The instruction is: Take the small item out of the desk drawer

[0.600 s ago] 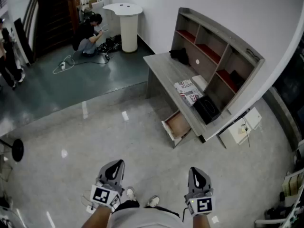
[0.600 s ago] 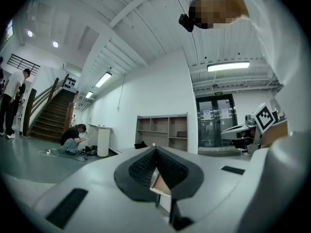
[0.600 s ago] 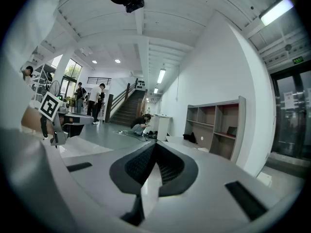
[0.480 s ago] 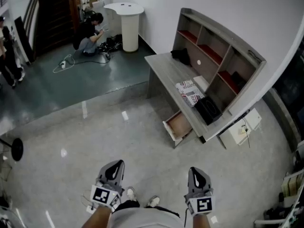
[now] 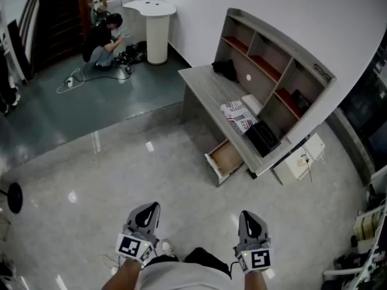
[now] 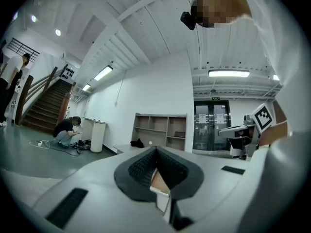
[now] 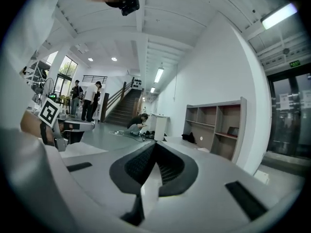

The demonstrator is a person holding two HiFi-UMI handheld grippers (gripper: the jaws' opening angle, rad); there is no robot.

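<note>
The grey desk [image 5: 205, 89] with its shelf unit [image 5: 275, 71] stands at the upper right of the head view, a few steps ahead of me. Its drawer [image 5: 225, 159] is pulled open toward the floor; the inside looks brown, and no small item can be made out at this distance. My left gripper [image 5: 147, 209] and right gripper [image 5: 250, 215] are held low by my body, far from the desk. Both are shut with nothing between the jaws, as the left gripper [image 6: 156, 150] and right gripper [image 7: 155, 144] show in their own views. The shelf unit [image 6: 160, 130] shows far off in the left gripper view.
A printed paper [image 5: 237, 115], a black bag [image 5: 261, 138] and a dark item [image 5: 225, 69] lie on the desk. A white box [image 5: 302, 159] sits on the floor beside it. A person [image 5: 101, 40] crouches by a white round table [image 5: 151, 23] with cables around.
The head view has shifted: the desk and drawer sit slightly further left and a leg shows below. Both grippers keep their place and stay shut.
</note>
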